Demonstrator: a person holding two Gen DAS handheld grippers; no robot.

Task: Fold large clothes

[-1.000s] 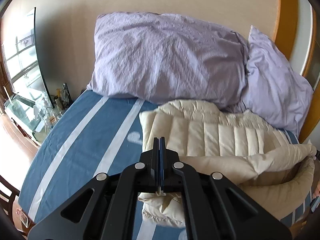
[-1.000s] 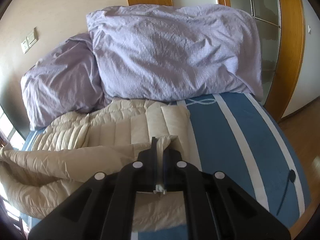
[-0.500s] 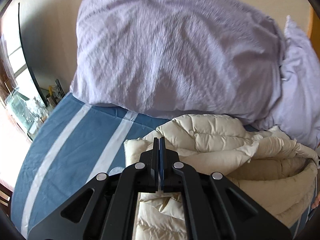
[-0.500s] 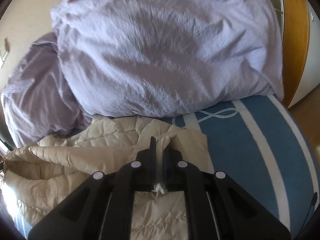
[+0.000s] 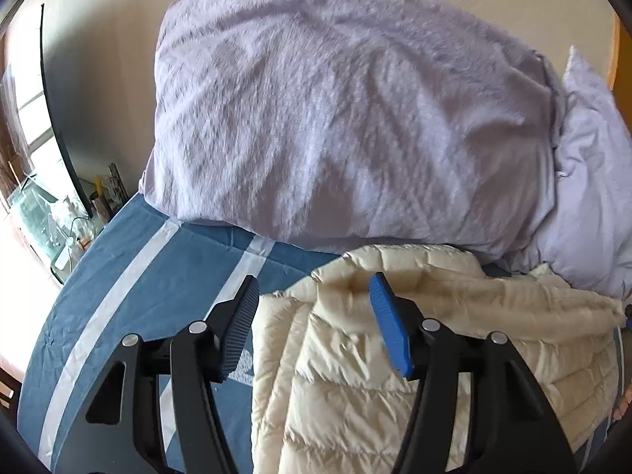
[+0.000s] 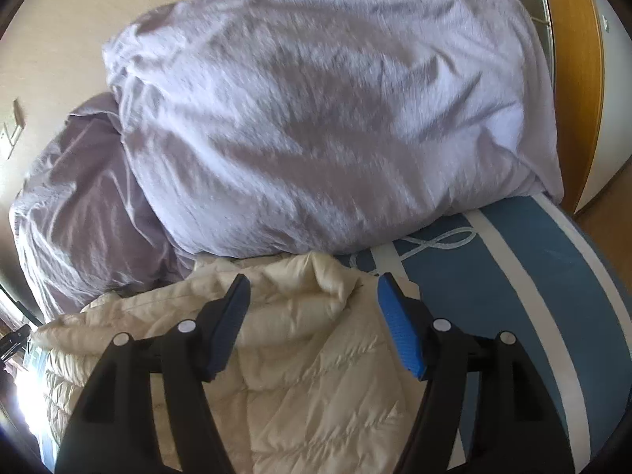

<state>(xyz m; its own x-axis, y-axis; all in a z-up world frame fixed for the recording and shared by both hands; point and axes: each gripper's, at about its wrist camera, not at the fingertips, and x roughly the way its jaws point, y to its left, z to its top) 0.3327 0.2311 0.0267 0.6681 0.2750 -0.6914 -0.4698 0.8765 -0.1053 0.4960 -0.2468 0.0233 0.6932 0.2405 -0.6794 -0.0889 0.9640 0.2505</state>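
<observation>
Jacket (image 5: 395,375) lies on bed (image 5: 150,308) w/ your L gripper (image 5: 314,316) & R gripper (image 6: 314,316) jaws opening, pads off it.

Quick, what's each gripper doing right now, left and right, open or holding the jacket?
Left gripper: jaws opening, pads off the cream puffer jacket, which lies loose between them.
Right gripper: jaws opening too, jacket fold between them, not gripped.

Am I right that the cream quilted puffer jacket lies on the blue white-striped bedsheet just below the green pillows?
Not quite: the pillows are pale lilac, not green, as the left wrist view shows. The rest holds: the cream quilted puffer jacket does lie on the blue white-striped bedsheet, just below them.
</observation>
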